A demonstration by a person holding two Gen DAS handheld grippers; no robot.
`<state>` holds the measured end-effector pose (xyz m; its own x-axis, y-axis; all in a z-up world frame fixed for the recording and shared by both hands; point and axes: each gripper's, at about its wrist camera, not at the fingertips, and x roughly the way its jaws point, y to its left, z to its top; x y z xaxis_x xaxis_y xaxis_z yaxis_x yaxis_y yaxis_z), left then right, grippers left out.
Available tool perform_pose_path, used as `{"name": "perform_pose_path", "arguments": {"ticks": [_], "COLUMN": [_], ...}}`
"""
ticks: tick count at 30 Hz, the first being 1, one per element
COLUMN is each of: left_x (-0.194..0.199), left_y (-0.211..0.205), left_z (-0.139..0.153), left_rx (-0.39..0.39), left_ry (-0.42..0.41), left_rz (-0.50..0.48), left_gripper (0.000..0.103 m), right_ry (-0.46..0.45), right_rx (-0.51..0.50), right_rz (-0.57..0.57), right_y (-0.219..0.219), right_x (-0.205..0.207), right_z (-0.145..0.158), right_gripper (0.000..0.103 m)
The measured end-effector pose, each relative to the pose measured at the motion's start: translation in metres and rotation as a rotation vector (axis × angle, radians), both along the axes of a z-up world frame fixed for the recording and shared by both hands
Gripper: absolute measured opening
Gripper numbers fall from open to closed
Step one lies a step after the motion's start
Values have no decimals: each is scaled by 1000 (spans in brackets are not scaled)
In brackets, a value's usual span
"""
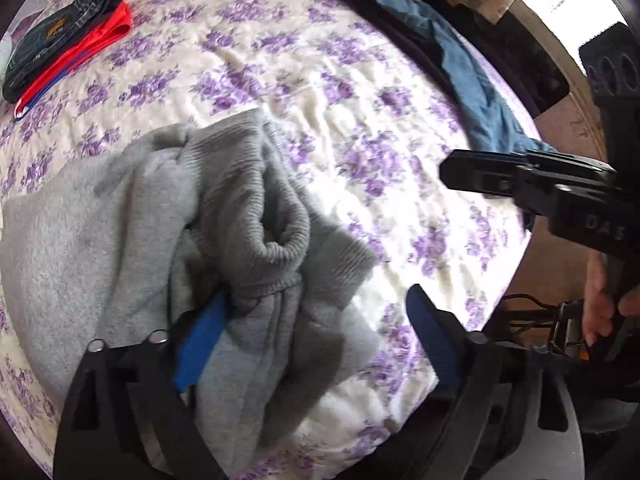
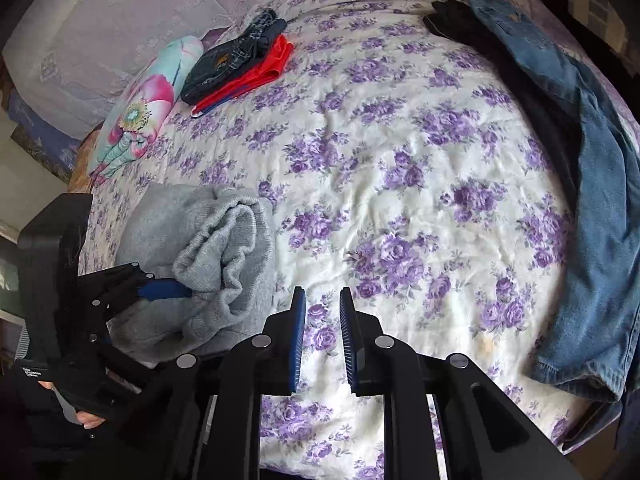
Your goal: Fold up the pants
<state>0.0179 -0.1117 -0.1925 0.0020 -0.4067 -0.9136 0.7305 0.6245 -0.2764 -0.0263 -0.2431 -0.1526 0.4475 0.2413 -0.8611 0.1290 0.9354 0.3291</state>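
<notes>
Grey sweatpants [image 1: 172, 216] lie bunched on the floral bedspread [image 1: 360, 128], ribbed cuffs uppermost; they also show in the right wrist view [image 2: 216, 248] at lower left. My left gripper [image 1: 316, 332] is open wide, its left blue pad [image 1: 200, 344] pressed against the grey fabric, the right pad over bare bedspread. In the right wrist view the left gripper [image 2: 160, 290] touches the pants' edge. My right gripper [image 2: 322, 336] is open a little and empty, above the bedspread [image 2: 400, 200] to the right of the pants; it shows in the left wrist view [image 1: 480, 176] too.
Blue jeans [image 2: 592, 200] over a dark garment [image 2: 520, 92] lie along the bed's right side. Folded dark jeans [image 2: 232, 56] on a red garment [image 2: 256, 72] sit at the far left, beside a floral pillow [image 2: 140, 108].
</notes>
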Motion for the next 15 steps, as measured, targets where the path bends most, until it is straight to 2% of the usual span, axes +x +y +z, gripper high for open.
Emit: {"name": "perform_pose_path", "arguments": {"ticks": [2, 4, 7, 9, 11, 12, 14, 15], "left_x": [-5, -4, 5, 14, 21, 24, 27, 25], "left_y": [10, 29, 74, 105, 124, 131, 136, 134], "left_z": [17, 34, 57, 65, 66, 63, 56, 51], "left_rx": [-51, -121, -196, -225, -227, -224, -228, -228], "left_ry": [11, 44, 36, 42, 44, 52, 78, 87], "left_rz": [1, 45, 168, 261, 327, 348, 368, 362], "left_gripper": [91, 90, 90, 88, 73, 62, 48, 41], "right_ry": [-46, -87, -123, -127, -115, -100, -17, 59], "right_rx": [-18, 2, 28, 35, 38, 37, -25, -73], "right_rz": [49, 103, 209, 261, 294, 310, 314, 300], "right_y": [11, 23, 52, 71, 87, 93, 101, 102], "right_x": [6, 14, 26, 34, 43, 47, 52, 53], "right_z": [21, 39, 52, 50, 42, 36, 12, -5], "right_gripper": [22, 25, 25, 25, 24, 24, 23, 23]}}
